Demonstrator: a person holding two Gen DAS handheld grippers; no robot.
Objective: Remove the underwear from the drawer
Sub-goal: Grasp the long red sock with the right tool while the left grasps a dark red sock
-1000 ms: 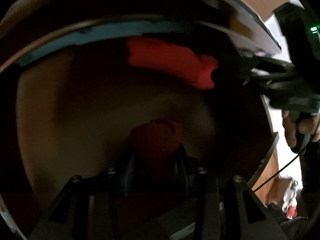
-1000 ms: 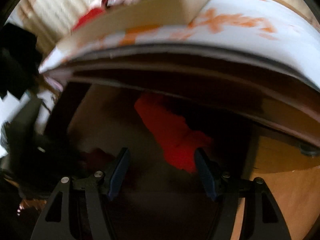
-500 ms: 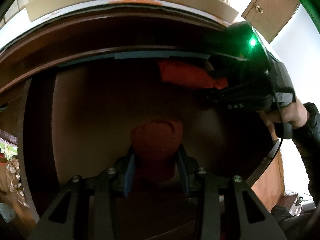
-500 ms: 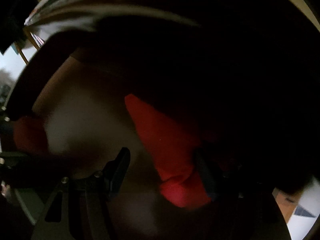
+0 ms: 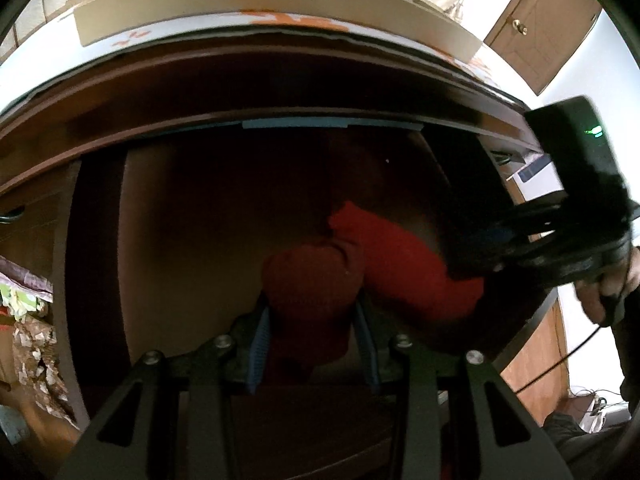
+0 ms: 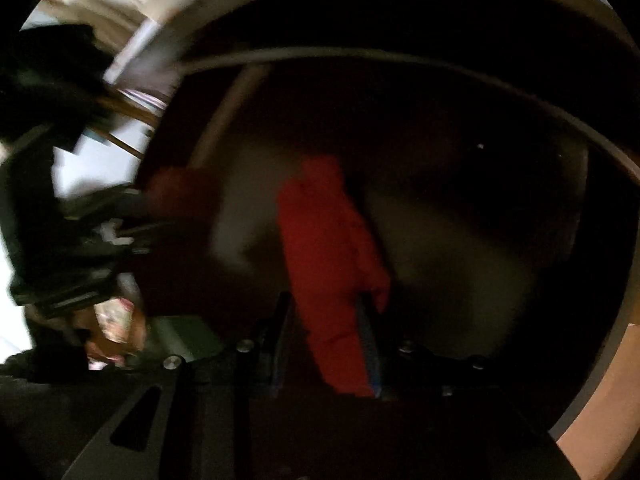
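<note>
A soft, bunched red underwear piece (image 5: 312,300) is pinched by the left gripper (image 5: 314,344) inside the wooden drawer (image 5: 180,260). A second long red piece (image 6: 332,264) is clamped by the right gripper (image 6: 328,344). The cardboard (image 5: 280,4) above is seen only in the left view.

The left gripper (image 5: 312,344) is showing a matte black frame with triangular cut-outs, round silver screws and blue-padded fingers (image 5: 258,344). The right gripper (image 5: 496,240), black and boxy, is glowing with a small green light; a thin black cable is trailing beneath the bare-skinned hand (image 5: 612,288) in a dark sleeve.
</note>
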